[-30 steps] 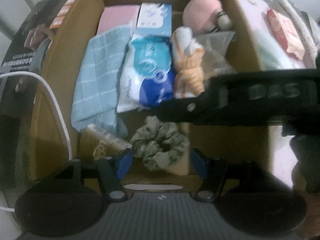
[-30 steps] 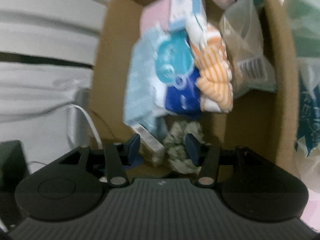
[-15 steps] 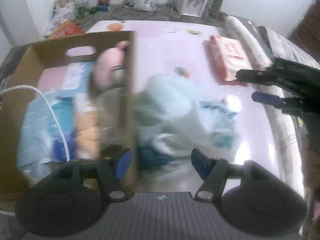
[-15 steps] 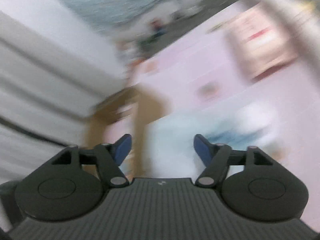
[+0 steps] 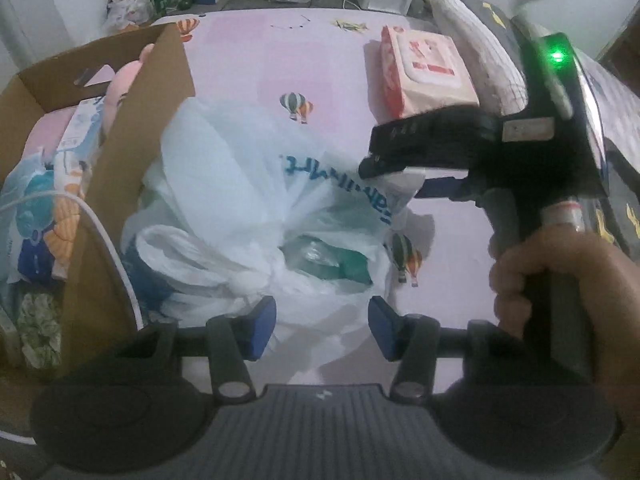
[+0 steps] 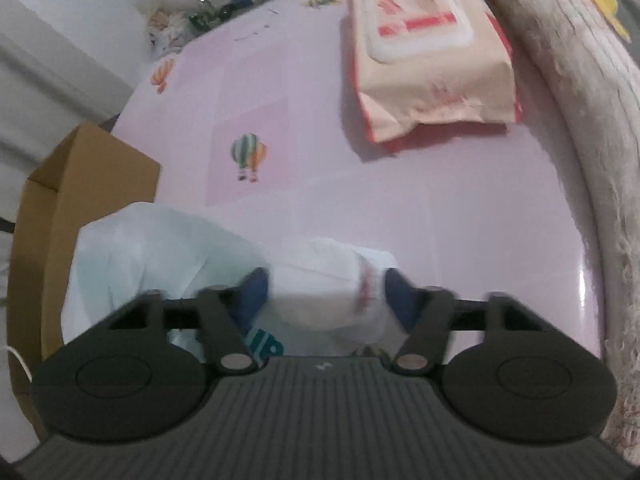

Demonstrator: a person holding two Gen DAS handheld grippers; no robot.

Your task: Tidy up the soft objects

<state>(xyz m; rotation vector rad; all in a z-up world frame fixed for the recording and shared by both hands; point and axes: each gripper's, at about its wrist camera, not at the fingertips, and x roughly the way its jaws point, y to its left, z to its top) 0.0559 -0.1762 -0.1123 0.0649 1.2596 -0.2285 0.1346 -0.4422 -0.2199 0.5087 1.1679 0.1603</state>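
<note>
Two hand-held grippers angle steeply downward, both closing.

The left gripper, black with blue-padded fingers, has its jaws closing with white plastic film between the pads, contact unclear. The right gripper, of the same build, narrows around a white bundle; a bare hand wraps its black handle.

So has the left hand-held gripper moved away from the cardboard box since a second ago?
Yes, the left hand-held gripper moved off the cardboard box rightward, over the plastic bag.
</note>
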